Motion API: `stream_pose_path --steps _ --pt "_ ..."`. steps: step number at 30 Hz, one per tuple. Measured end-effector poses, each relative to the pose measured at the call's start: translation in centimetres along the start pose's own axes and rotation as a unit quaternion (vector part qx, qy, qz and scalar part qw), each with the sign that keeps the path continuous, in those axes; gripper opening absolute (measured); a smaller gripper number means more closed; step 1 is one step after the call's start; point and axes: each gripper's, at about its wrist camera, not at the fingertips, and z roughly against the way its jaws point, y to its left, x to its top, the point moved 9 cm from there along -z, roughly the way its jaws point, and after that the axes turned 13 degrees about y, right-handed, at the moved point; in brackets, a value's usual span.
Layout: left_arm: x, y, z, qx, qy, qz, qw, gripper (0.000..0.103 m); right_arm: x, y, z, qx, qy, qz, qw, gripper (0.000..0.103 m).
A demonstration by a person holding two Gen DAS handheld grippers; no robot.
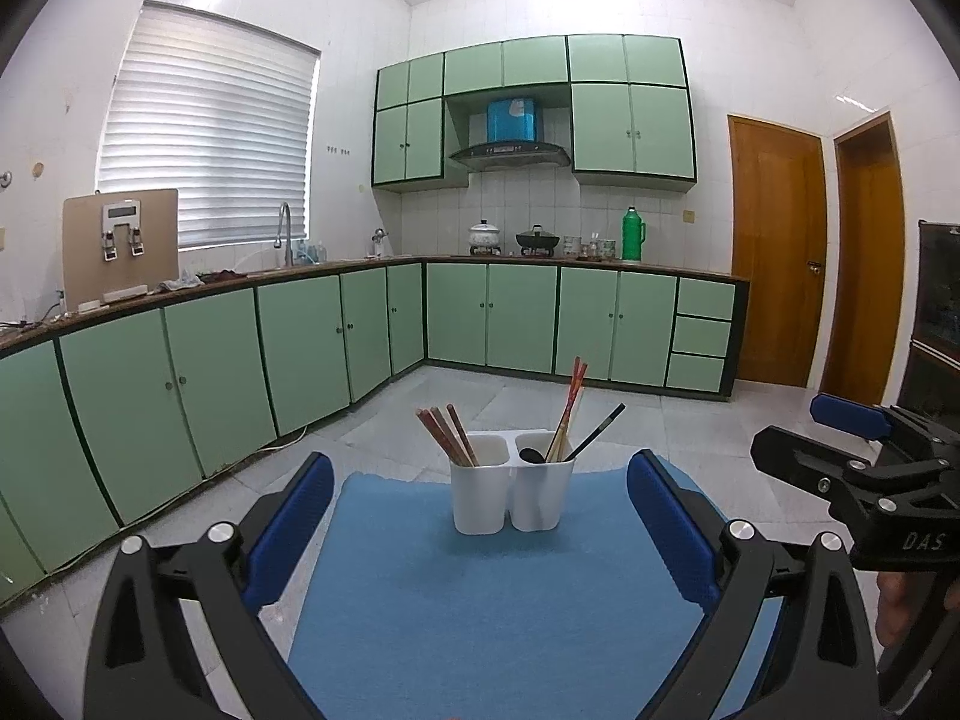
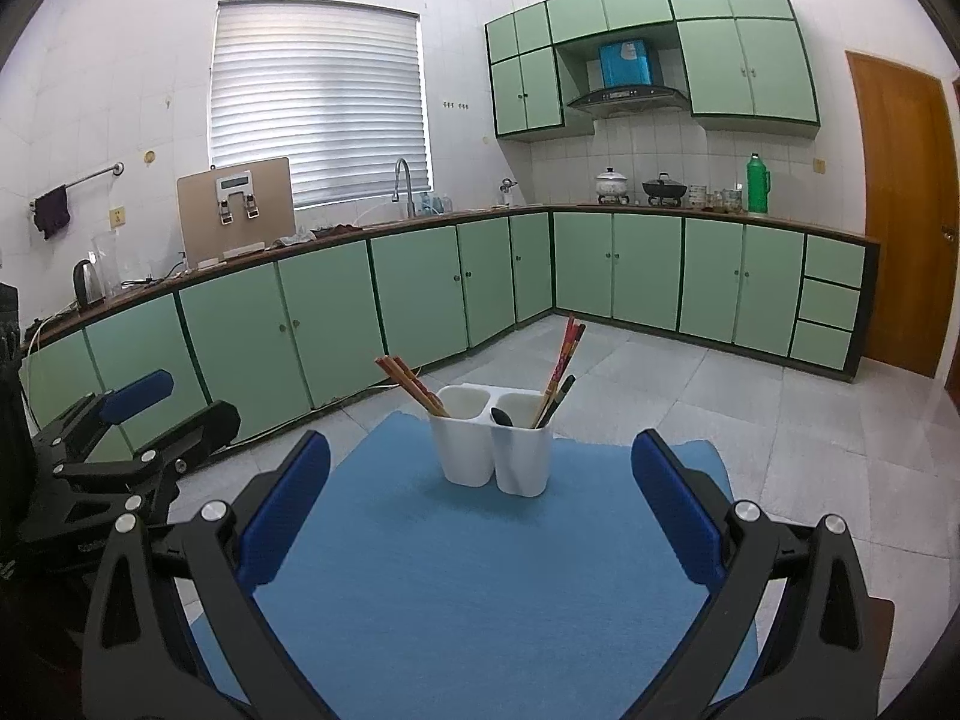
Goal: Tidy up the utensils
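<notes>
We hold both grippers back from the white holder [image 1: 511, 483], which stands ahead between the spread, empty fingers of the left gripper [image 1: 480, 531] and right gripper [image 2: 480, 510], on the blue mat [image 2: 480, 570]. Its right cup mixes chopsticks [image 1: 570, 408] with a dark spoon [image 1: 531, 455]; we should probably pinch one utensil high and lift straight.

My view: blue mat [image 1: 480, 588] at 6 o'clock | green flask [image 1: 633, 234] at 1 o'clock | window blind [image 1: 207, 138] at 10 o'clock
</notes>
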Motion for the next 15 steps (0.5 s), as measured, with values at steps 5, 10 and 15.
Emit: stream_pose_path --steps 5,10,15 --pt "0.07 0.05 0.52 0.001 -0.005 0.0 1.0 0.096 -0.03 0.41 0.17 -0.001 -0.001 0.004 1.0 0.098" --pt "0.07 0.04 0.71 0.003 -0.006 0.0 1.0 0.096 -0.05 0.68 0.27 -0.001 -0.003 0.006 1.0 0.098" --pt "0.06 0.06 0.73 0.002 -0.006 -0.002 1.0 0.096 -0.15 0.69 0.26 -0.001 -0.002 0.005 1.0 0.098"
